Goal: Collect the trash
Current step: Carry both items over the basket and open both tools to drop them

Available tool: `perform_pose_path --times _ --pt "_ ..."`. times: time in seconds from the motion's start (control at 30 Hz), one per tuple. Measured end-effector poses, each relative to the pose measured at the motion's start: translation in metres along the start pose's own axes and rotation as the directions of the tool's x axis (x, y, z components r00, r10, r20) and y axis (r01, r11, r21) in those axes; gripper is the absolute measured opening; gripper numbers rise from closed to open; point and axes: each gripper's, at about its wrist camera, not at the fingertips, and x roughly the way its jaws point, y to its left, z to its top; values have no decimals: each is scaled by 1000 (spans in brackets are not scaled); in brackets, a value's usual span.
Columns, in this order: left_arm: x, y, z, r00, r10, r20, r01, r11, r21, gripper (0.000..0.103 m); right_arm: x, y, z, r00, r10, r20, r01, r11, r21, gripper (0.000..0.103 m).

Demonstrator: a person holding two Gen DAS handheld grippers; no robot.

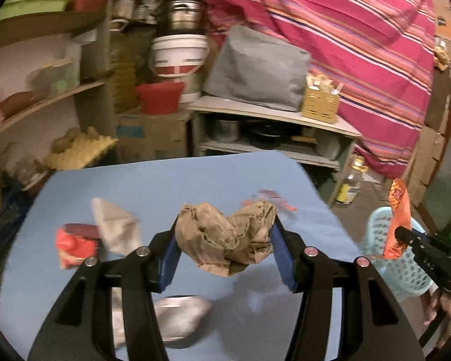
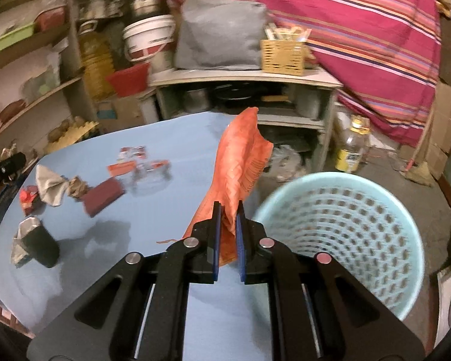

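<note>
1. Left wrist: my left tongs clamp a crumpled brown paper above the blue bench; a grey wrapper lies there too.
2. Right wrist: my right tongs pinch an orange wrapper, upright at the bench edge, just beside the pale blue basket.

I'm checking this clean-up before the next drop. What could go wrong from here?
1. The orange wrapper is pinched only at its lower end by the right gripper and sits left of the basket, so letting go now may drop it on the table.
2. The crumpled brown paper bulges out of the left gripper and might slip.
</note>
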Motion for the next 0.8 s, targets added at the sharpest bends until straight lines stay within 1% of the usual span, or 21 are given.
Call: perform_pose_path --times 0.1,0.23,0.33,0.4,0.5,0.63,0.8 --pt "9 -37 0 999 -49 10 48 998 28 54 -8 -33 -2 999 -32 7 32 999 43 10" --pt "23 -89 -4 994 -111 19 109 991 83 54 -21 -78 -9 995 -101 18 98 991 96 10" --pt "37 -129 -7 986 -166 8 164 980 112 54 -28 -108 -16 991 -131 16 128 982 137 10" --pt "46 -155 -10 978 -208 -3 207 970 127 54 -30 -126 -21 988 -157 7 154 976 155 10" --pt "57 -193 -13 967 -255 -22 256 955 151 54 -30 -147 -29 986 -165 -8 164 968 188 10" --pt "71 -236 -16 950 -307 -48 311 934 175 54 -29 -162 -37 986 -166 -23 167 962 217 10" --pt "90 -262 -19 932 -347 -106 361 918 164 55 -27 -167 -37 986 -165 -24 166 960 227 10"
